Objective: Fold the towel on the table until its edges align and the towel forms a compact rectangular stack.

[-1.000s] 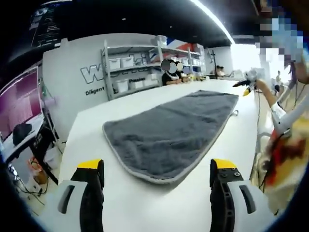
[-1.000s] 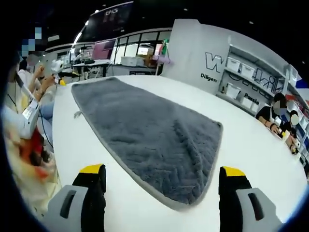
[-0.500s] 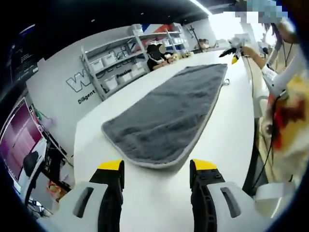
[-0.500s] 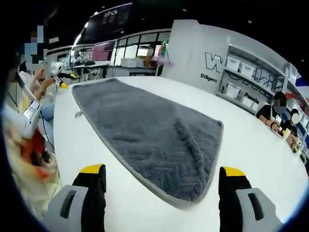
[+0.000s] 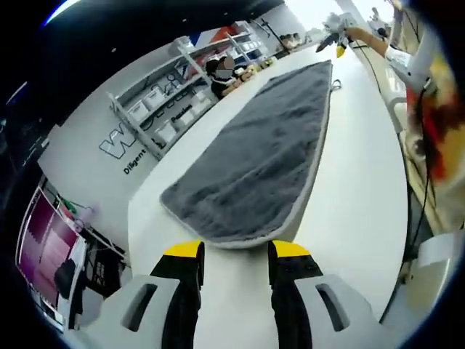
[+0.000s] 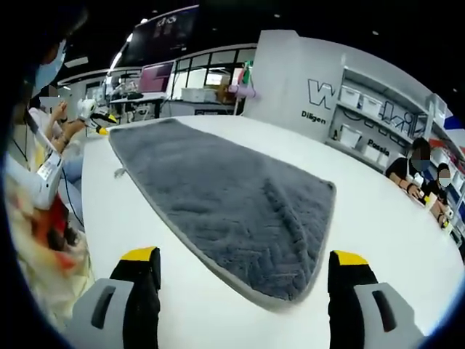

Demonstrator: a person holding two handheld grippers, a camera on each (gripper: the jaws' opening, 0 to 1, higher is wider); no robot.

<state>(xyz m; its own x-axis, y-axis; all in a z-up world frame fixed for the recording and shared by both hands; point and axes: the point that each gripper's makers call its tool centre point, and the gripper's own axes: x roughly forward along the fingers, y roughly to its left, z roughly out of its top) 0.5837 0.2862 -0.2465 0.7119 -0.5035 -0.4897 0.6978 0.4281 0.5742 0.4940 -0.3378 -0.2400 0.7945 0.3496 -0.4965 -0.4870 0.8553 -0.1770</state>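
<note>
Towel: grey towel [image 5: 258, 163] lies flat and spread out on the white worktop [image 5: 349, 189], not folded yet. It has a pale edge and a small loop on one long side.
Left hand-held gripper [image 5: 235, 251]: jaws close together w/ a small gap, holding nothing. Yellow tips sit just in front of the towel's near short end; can't tell if they touch it.
Right hand-held gripper [image 6: 245, 254]: jaws wide apart, holding nothing. The towel's other short end lies between and just ahead of the tips.
Far off: shelves w/ white boxes [image 6: 378, 134] by a white wall, ahead-right of the right hand-held gripper.
Person: arm and hand [image 6: 62, 127] at the far-left side of the right view.
</note>
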